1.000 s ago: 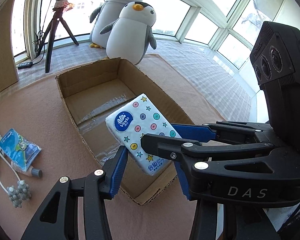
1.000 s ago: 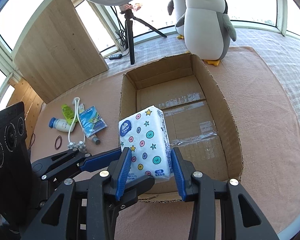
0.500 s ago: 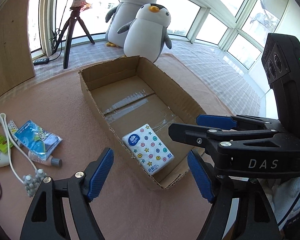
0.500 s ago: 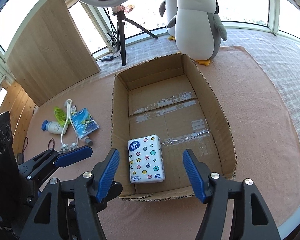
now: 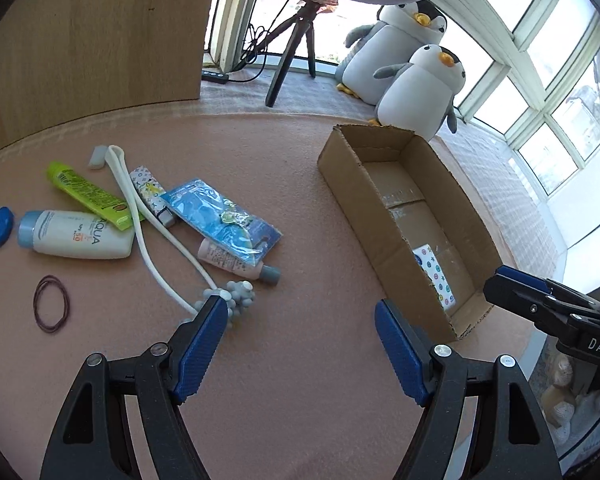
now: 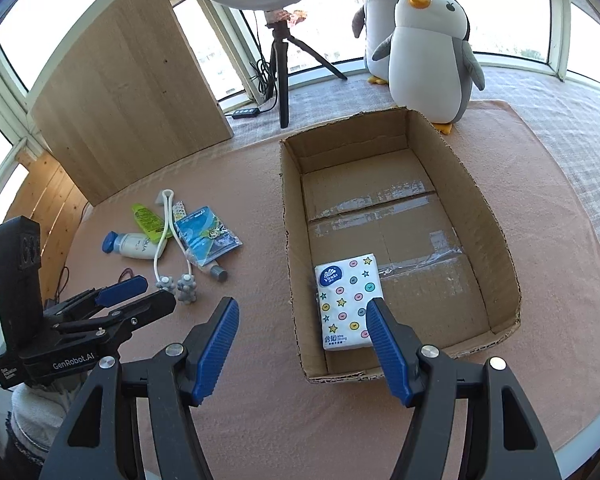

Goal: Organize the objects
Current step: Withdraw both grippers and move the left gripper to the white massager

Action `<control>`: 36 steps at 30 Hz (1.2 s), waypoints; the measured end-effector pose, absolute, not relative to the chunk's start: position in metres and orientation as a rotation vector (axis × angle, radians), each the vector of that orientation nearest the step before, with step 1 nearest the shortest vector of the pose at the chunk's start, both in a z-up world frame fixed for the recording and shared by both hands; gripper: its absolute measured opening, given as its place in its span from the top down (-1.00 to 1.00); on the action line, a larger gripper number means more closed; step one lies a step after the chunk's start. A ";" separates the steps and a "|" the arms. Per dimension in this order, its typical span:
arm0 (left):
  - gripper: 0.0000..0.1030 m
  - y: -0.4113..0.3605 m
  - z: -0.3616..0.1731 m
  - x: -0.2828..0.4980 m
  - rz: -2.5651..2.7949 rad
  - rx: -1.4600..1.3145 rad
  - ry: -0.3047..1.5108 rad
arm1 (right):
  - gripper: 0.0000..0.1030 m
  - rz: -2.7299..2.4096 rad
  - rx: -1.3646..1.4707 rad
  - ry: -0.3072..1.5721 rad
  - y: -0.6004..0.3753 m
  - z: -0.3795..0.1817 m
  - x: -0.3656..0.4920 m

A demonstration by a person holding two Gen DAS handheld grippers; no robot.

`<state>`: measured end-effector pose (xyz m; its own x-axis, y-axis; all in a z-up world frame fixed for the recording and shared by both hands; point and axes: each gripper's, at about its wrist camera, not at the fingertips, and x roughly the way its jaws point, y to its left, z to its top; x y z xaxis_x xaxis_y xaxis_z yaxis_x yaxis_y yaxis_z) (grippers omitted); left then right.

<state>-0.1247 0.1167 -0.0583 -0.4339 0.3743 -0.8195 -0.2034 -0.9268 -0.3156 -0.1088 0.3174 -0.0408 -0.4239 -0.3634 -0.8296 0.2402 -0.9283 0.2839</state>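
Observation:
A tissue pack (image 6: 346, 306) with stars and dots lies flat in the near left corner of the open cardboard box (image 6: 496, 236); the left wrist view shows only part of this tissue pack (image 5: 436, 276) behind the wall of the box (image 5: 360, 184). My right gripper (image 6: 300, 320) is open, above the box's near left wall. My left gripper (image 5: 300, 320) is open over the pink mat, just right of a white massager with grey knobs (image 5: 236, 300). Left of the box lie a white sunscreen bottle (image 5: 76, 236), a green tube (image 5: 88, 194), a blue packet (image 5: 224, 220), a pink tube (image 5: 236, 262) and a brown hair band (image 5: 52, 304).
Two plush penguins (image 6: 432, 56) stand behind the box. A ring light on a tripod (image 6: 280, 64) and a wooden board (image 6: 120, 92) stand at the back left. A loose blue cap (image 5: 0, 226) lies beside the sunscreen bottle. The mat ends near the right window.
The tissue pack was let go and now lies in the box. Both grippers opened and drew back; the left one swung left toward the loose items.

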 end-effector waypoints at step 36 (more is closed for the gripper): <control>0.64 0.037 -0.136 -0.151 2.351 -1.631 -0.316 | -0.21 -2.324 1.517 -0.146 0.258 -0.068 -0.069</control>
